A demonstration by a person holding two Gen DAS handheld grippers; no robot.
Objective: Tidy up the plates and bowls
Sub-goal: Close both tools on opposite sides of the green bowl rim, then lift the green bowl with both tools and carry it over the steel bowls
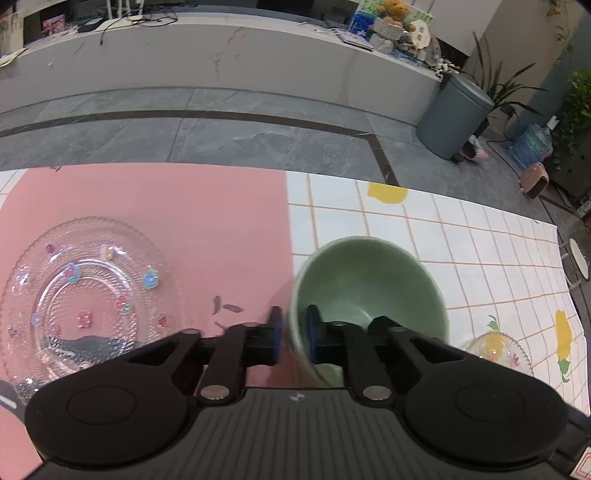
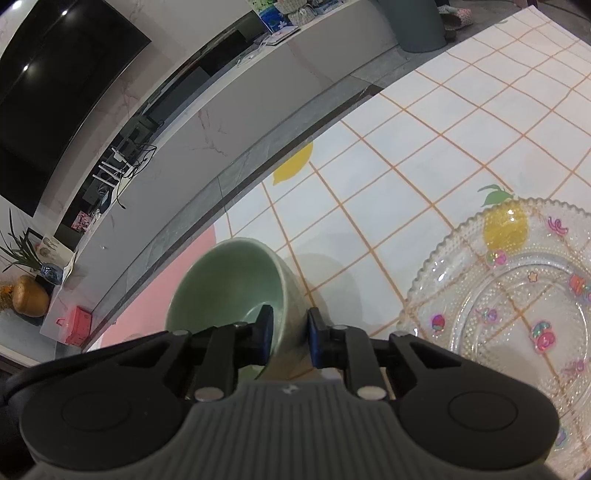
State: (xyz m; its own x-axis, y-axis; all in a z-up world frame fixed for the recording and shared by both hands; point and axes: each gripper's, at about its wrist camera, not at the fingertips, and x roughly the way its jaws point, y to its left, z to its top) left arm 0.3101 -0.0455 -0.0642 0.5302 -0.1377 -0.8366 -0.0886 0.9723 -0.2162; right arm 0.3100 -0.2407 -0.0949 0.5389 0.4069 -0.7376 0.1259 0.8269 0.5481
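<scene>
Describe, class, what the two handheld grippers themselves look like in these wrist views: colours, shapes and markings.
Both the left gripper and right gripper look alike: a grey ribbed body with a small round emblem, two large black round discs at the sides, black linkage arms with silver pivot pins, and black fingers faced with blue pads. No cables or sleeves show.

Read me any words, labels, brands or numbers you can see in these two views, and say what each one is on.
No text can be read in either view.
Small emblem on the left gripper housing: a symbol, no letters.
Same emblem on the right gripper.
Box on the far ledge: print too blurred to read.
Green bowl and glass plate: no writing, only decorations.
</scene>
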